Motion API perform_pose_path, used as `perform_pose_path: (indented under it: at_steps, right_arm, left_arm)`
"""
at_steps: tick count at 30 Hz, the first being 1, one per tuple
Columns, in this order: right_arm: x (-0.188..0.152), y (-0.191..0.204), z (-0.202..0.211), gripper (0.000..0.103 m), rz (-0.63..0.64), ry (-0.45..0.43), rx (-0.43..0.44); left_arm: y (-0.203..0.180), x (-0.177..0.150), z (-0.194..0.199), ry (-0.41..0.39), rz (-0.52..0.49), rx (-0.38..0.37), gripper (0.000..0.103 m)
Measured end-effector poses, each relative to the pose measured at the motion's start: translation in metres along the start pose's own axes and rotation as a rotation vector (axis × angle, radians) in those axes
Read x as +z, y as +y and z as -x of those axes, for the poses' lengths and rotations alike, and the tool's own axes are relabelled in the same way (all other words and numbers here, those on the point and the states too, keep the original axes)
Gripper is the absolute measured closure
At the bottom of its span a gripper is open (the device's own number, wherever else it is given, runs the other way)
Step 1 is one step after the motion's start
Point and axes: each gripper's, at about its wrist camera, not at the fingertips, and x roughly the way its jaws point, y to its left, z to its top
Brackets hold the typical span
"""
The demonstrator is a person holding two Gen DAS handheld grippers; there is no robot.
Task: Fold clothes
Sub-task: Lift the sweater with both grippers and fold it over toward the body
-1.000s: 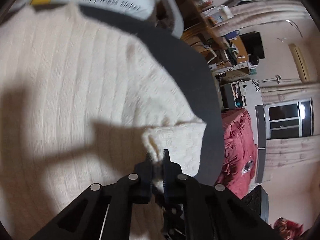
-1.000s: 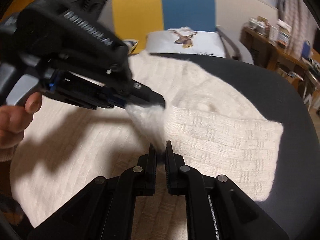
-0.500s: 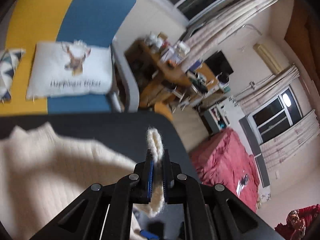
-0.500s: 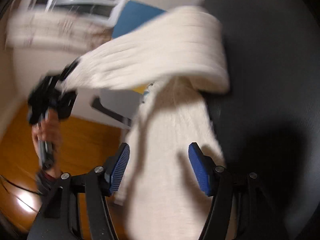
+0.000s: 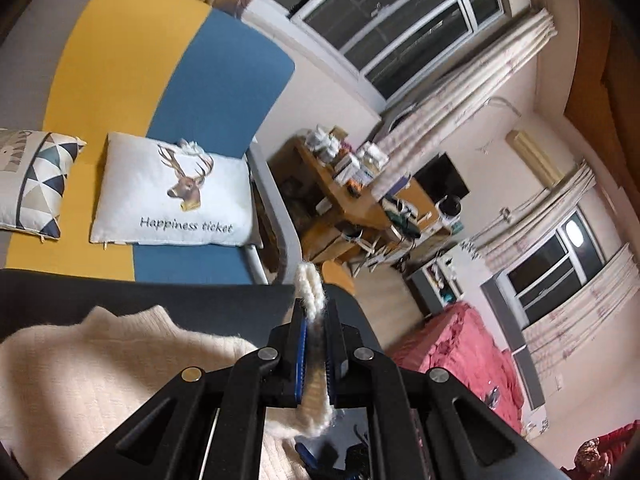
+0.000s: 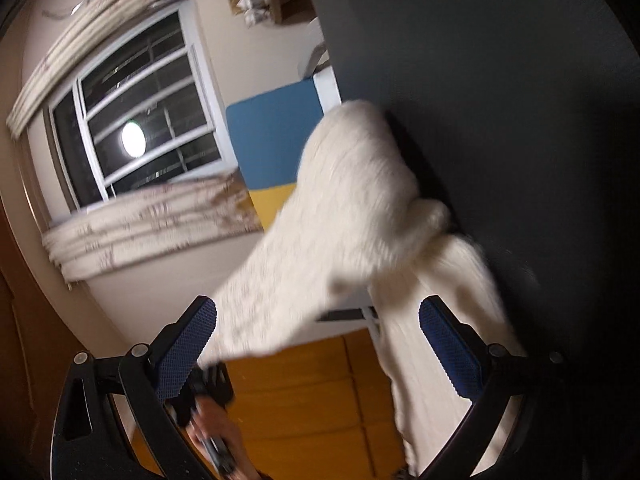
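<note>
Now sweater edge pinched in left gripper; right gripper empty.

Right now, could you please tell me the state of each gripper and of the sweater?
Left gripper: shut on a fold of the sweater's edge, lifted above the table.
Right gripper: open, holding nothing, sweater seen between its fingers.
Sweater: cream knit, partly lifted off the dark table, one part stretched toward the left gripper, the rest lying on the table; blurred.
</note>
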Motion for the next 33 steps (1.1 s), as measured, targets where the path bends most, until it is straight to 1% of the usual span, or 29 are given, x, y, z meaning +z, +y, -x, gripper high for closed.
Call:
perform_pose_path:
  at_steps: [2,7,11,13,15,18,21,23,26,27,29,31,32,33]
  right_arm:
    - [0.002,-0.002,-0.014,0.0,-0.036,-0.016,0.024]
    - [0.006,-0.004,-0.044,0.0,-0.091,-0.029,0.052]
    - [0.013,0.002,-0.052,0.0,-0.061,-0.044,0.042]
    - [0.014,0.006,-0.057,0.0,-0.045,-0.029,0.033]
    - [0.009,0.006,-0.06,0.0,-0.041,0.016,0.03]
    - [0.0,0.008,-0.067,0.0,0.004,0.052,0.0]
    - [-0.001,0.01,-0.079,0.0,0.042,0.053,-0.069]
    - [-0.002,0.015,-0.085,0.0,0.106,0.046,-0.142]
    - [-0.003,0.025,-0.083,0.001,0.228,0.013,-0.236]
    - [-0.004,0.029,-0.083,0.003,0.269,0.002,-0.267]
    - [-0.004,0.035,-0.081,0.017,0.351,-0.02,-0.33]
    - [-0.003,0.038,-0.077,0.022,0.414,-0.046,-0.382]
    - [-0.001,0.037,-0.073,0.025,0.425,-0.057,-0.404]
    - [0.001,0.035,-0.07,0.025,0.438,-0.062,-0.434]
  left_arm:
    - [0.012,0.003,0.01,-0.016,0.02,-0.008,0.097]
    - [0.042,0.004,0.032,-0.045,0.044,0.011,0.097]
    - [0.074,-0.005,0.047,-0.049,0.082,0.018,0.097]
    - [0.09,-0.014,0.051,-0.039,0.098,0.022,0.097]
    - [0.106,-0.023,0.05,-0.026,0.127,0.021,0.097]
    - [0.127,-0.035,0.05,-0.016,0.176,0.014,0.097]
    - [0.133,-0.042,0.052,-0.011,0.192,-0.017,0.097]
    - [0.13,-0.043,0.056,-0.012,0.172,-0.031,0.097]
    - [0.12,-0.042,0.062,-0.021,0.15,-0.049,0.097]
    - [0.117,-0.042,0.063,-0.025,0.142,-0.053,0.097]
    - [0.111,-0.044,0.065,-0.033,0.124,-0.055,0.097]
    - [0.111,-0.051,0.066,-0.037,0.11,-0.045,0.097]
    - [0.118,-0.057,0.063,-0.025,0.118,-0.032,0.097]
    - [0.126,-0.065,0.058,-0.008,0.129,-0.018,0.097]
